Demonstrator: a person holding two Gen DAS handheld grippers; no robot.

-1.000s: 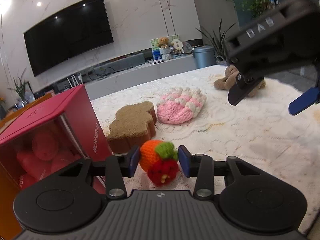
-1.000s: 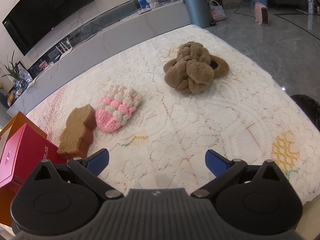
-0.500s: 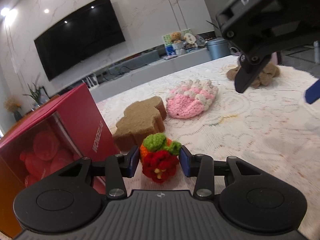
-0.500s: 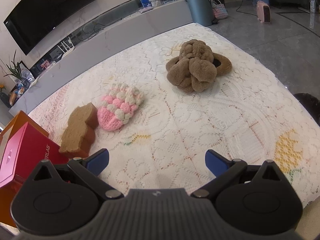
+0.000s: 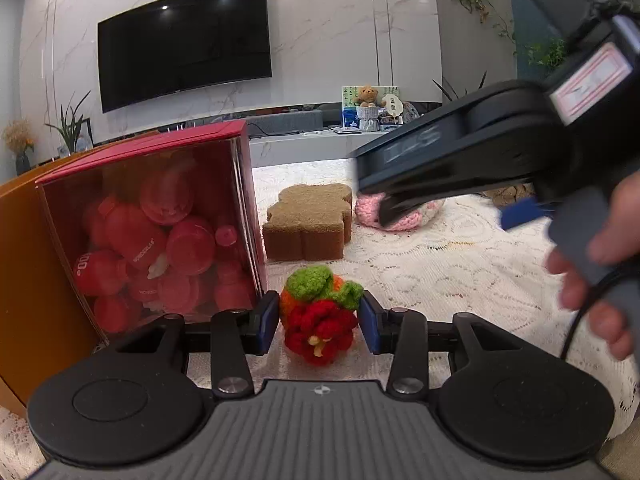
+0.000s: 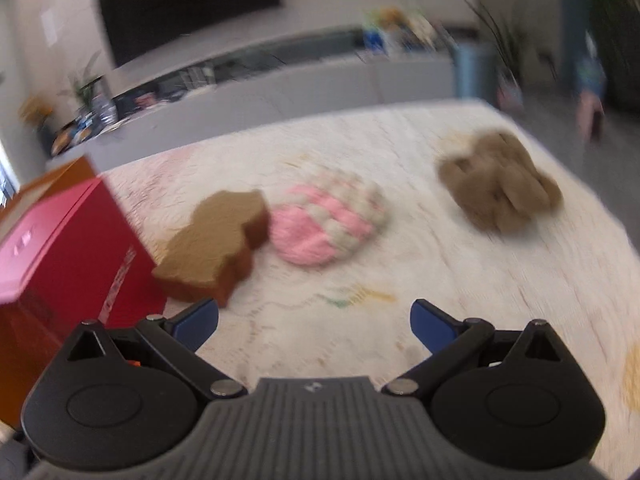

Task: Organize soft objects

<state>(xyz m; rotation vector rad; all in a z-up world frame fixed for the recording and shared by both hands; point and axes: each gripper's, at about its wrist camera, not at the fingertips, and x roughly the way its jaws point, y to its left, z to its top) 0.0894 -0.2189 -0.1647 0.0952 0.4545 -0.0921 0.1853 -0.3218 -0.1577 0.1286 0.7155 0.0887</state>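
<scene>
My left gripper (image 5: 319, 322) is shut on a small crocheted fruit toy (image 5: 319, 314), red and orange with green leaves, held just above the white lace cloth (image 5: 432, 268). Beyond it lie a brown bear-shaped sponge (image 5: 310, 222) and a pink-and-white knitted piece (image 5: 370, 210), partly hidden by the right gripper body crossing the view. In the blurred right wrist view my right gripper (image 6: 314, 320) stands open and empty above the cloth (image 6: 360, 320), with the bear-shaped sponge (image 6: 216, 244), the knitted piece (image 6: 326, 226) and a brown plush knot (image 6: 498, 186) ahead of it.
A red box with a clear front (image 5: 156, 224), full of red items, stands at the left against an orange box (image 5: 24, 272); it also shows as the red box (image 6: 60, 248) in the right wrist view. A hand (image 5: 600, 276) holds the right gripper handle. A television and low cabinet stand behind.
The left gripper has carried the fruit toy leftward, close to the red box front. The right gripper has swung left and rolled, so the sponge and knitted piece sit nearer its fingers.
</scene>
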